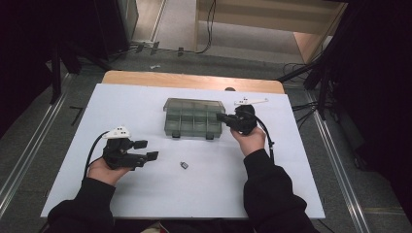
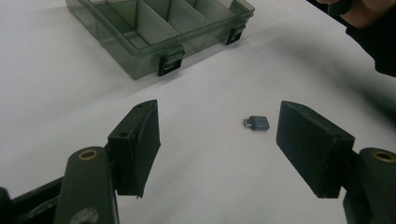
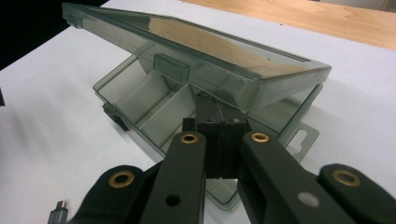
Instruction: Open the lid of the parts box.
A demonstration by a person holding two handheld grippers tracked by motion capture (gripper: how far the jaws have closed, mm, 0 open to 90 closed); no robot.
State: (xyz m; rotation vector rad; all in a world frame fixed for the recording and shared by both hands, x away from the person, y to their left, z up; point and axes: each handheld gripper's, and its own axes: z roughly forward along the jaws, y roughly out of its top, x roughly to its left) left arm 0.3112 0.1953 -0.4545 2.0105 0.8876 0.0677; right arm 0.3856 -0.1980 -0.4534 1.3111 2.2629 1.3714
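Jaws of the left gripper [image 2: 217,149] are standing apart around nothing, the small adapter [image 2: 257,122] lying right of centre; the right gripper [image 3: 218,122], jaws pressed together, is propping the organizer box [image 3: 140,100] lid at centre

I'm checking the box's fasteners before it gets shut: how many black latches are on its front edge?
2. One latch sits toward the left of the box's front edge and the other latch toward the right; both hang unclipped.
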